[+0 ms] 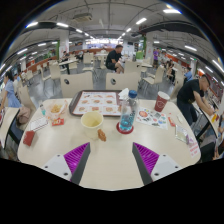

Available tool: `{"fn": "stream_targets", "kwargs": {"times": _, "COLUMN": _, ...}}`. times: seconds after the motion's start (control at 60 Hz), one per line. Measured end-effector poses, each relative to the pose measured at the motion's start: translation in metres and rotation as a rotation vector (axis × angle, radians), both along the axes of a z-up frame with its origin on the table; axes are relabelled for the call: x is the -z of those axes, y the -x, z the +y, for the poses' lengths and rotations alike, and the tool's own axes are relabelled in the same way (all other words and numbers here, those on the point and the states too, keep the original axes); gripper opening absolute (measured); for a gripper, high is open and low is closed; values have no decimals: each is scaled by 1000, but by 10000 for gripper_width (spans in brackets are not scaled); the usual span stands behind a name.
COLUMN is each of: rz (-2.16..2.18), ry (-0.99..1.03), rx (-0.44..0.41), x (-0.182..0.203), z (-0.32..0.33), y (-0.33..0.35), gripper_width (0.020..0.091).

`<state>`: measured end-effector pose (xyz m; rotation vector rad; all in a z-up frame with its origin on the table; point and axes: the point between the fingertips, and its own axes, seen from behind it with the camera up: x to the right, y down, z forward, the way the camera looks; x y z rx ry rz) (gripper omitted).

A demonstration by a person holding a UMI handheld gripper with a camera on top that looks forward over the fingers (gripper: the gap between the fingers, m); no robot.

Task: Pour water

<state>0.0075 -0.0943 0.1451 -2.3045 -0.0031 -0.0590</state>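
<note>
Gripper (110, 160) fingers apart, holding nothing, over table (110, 150). Ahead: water bottle (127, 112) w/ yellow bowl (91, 121) beside; red cup (161, 101) & tray (98, 102) beyond.

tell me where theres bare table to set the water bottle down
Bare table lies just ahead of the open gripper, between its fingers and the yellow bowl. Farther on it is crowded: water bottle, red cup, tray, and clutter along both sides.
</note>
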Motion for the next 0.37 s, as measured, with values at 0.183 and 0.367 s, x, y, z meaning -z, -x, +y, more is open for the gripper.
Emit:
{"fn": "stream_targets", "kwargs": {"times": 0.183, "rz": -4, "ry": 9, "rx": -9, "x": -4, "z": -38, "y": 23, "gripper_width": 848}}
{"fn": "stream_targets", "kwargs": {"times": 0.367, "rz": -29, "ry": -11, "rx": -25, "x": -12, "z": -48, "y": 26, "gripper_width": 849}}
